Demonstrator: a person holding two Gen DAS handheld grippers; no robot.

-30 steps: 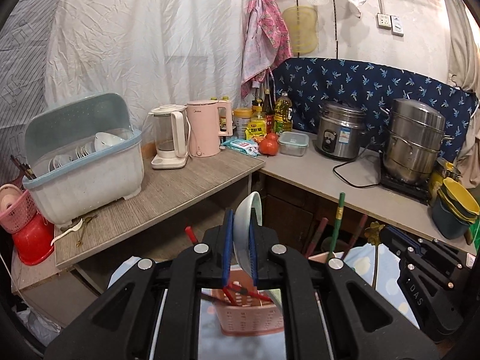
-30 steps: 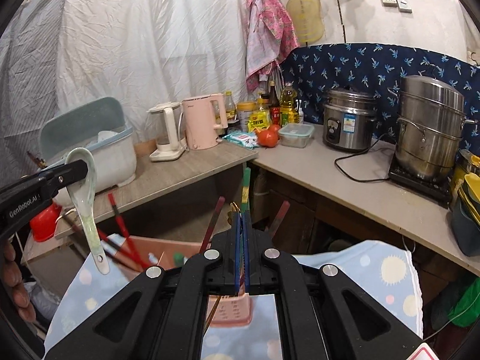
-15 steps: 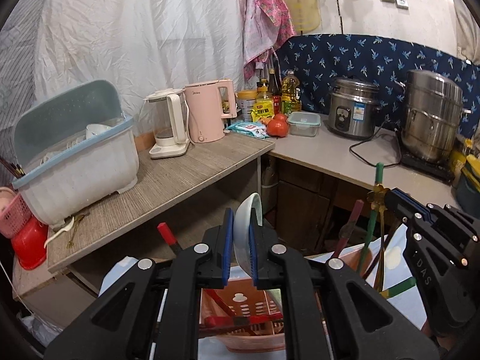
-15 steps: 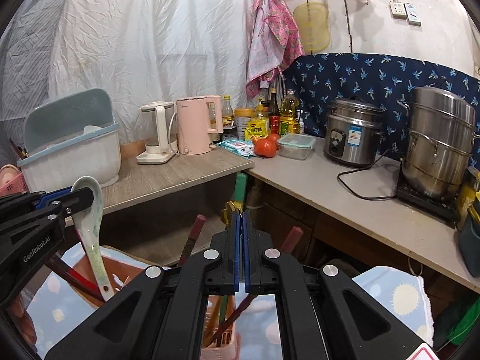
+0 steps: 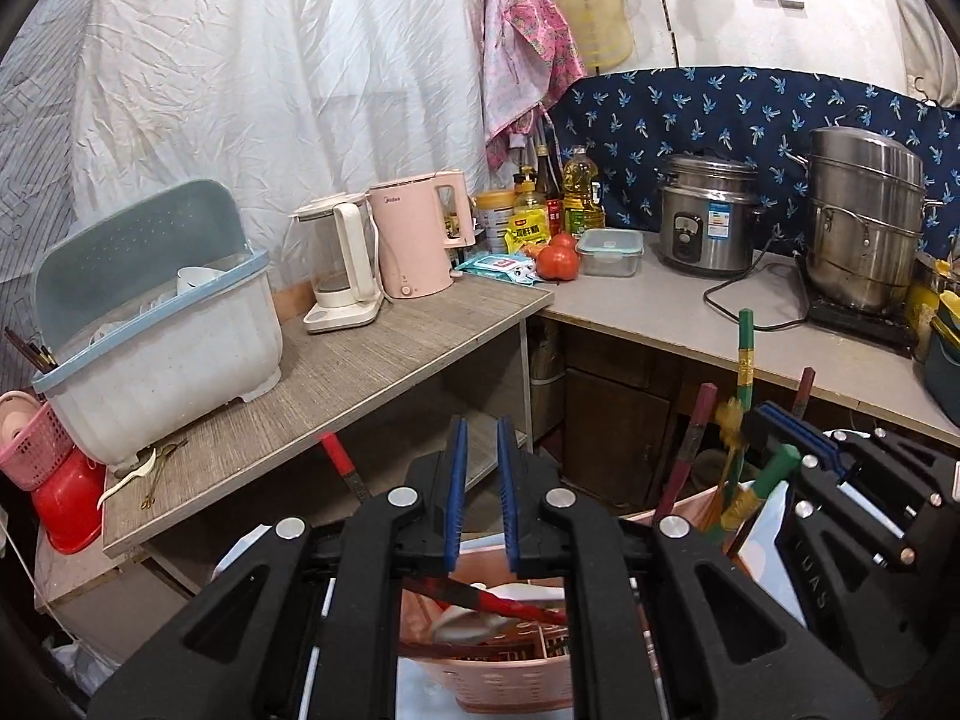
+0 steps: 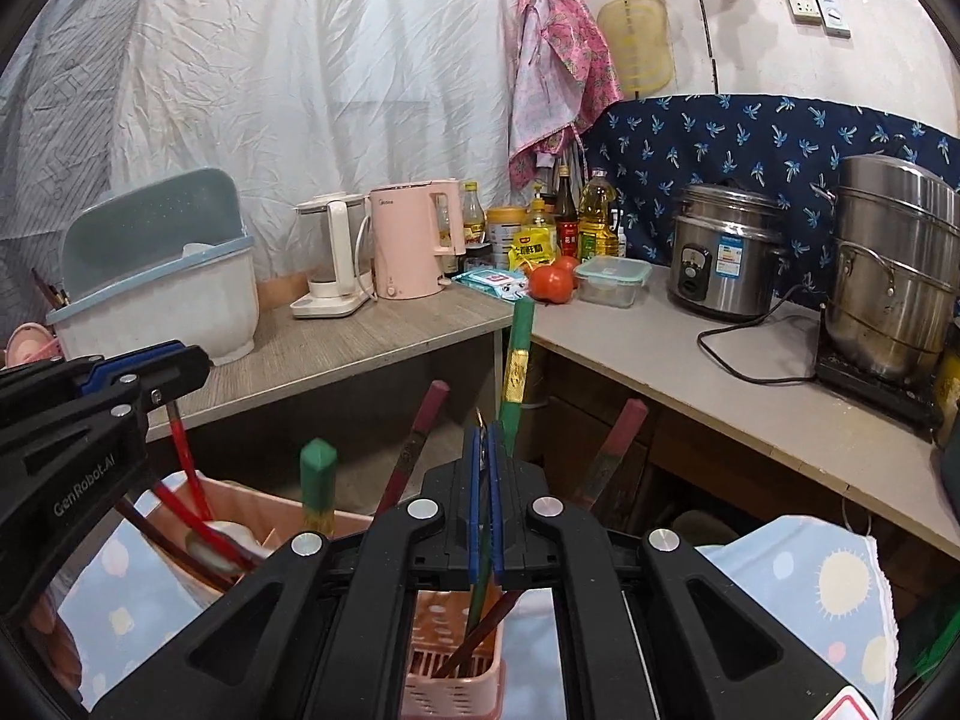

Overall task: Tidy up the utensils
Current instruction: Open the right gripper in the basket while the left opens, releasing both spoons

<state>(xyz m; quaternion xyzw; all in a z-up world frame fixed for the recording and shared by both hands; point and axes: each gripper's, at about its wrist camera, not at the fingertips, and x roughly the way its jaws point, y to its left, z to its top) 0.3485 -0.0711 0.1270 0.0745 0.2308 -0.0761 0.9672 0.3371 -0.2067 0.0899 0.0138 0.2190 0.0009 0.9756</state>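
The left gripper (image 5: 480, 480) has released the ceramic spoon (image 5: 480, 615). Half a second ago the spoon stood clamped between its blue pads; now the jaws stand spread with nothing between them, and the spoon lies in the pink basket (image 5: 510, 684) directly below. This placement appears complete, and the left gripper is free for the next item.

The right gripper (image 6: 486, 480) is pressed together on a thin item that appears to be one utensil, possibly the green chopstick (image 6: 516, 360); the view is too crowded to confirm which. It sits above the basket, so a release there is judged the next step.

Materials and shapes:
- Spoon: glazed white ceramic, smooth, with a deep oval bowl. It rests tilted among the sticks.
- Red chopsticks (image 6: 186, 480): slender, glossy, square-ended, leaning at mixed angles.
- Green chopstick: lacquered, with a gold band.
- Basket: pink moulded plastic with perforated walls and a slotted base, standing on a pale blue cloth (image 6: 798, 588) printed with suns and dots.
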